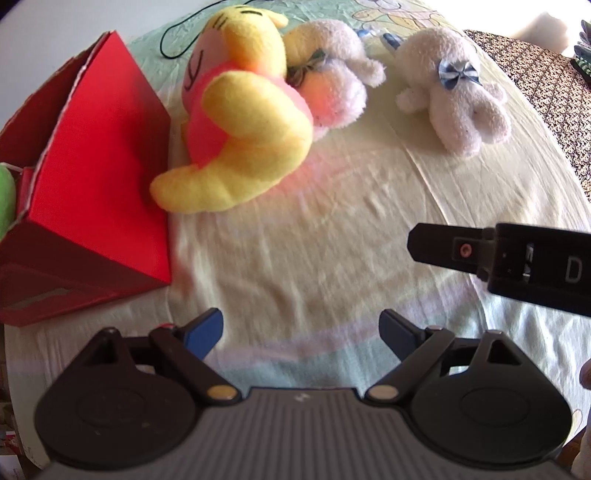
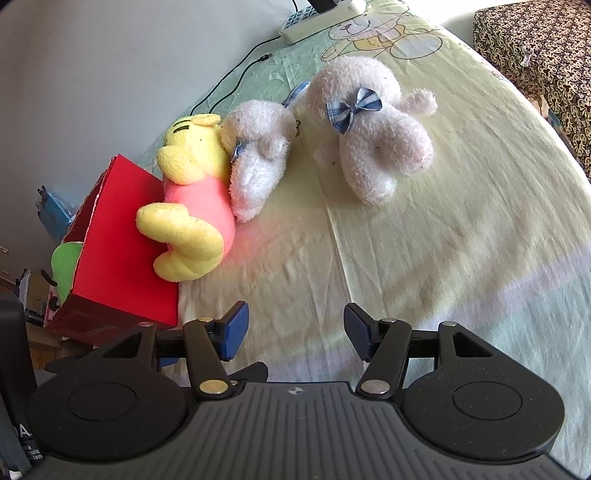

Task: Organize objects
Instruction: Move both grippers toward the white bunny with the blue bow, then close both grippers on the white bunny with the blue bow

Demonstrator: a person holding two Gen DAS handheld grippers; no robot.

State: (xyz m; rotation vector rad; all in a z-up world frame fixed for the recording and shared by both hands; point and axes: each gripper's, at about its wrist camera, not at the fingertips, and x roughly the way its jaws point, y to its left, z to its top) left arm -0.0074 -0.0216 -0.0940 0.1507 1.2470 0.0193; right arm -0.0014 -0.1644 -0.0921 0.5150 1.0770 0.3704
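A yellow plush bear in a pink shirt (image 1: 240, 122) (image 2: 192, 206) lies on the pale sheet against the red cardboard box (image 1: 99, 177) (image 2: 122, 243). A green plush (image 1: 6, 199) (image 2: 66, 266) sits inside the box. Beside the bear lies a small white plush (image 1: 332, 74) (image 2: 258, 155). A second white plush with a blue bow (image 1: 454, 88) (image 2: 369, 129) lies apart to the right. My left gripper (image 1: 301, 334) hangs open over bare sheet. My right gripper (image 2: 295, 334) is open too, with nothing between its fingers; one of its fingers (image 1: 443, 251) shows in the left wrist view.
A black cable (image 2: 236, 77) and a white power strip (image 2: 317, 18) lie at the far edge of the sheet. A patterned brown box (image 2: 535, 62) stands at the right. The grey wall runs along the left behind the red box.
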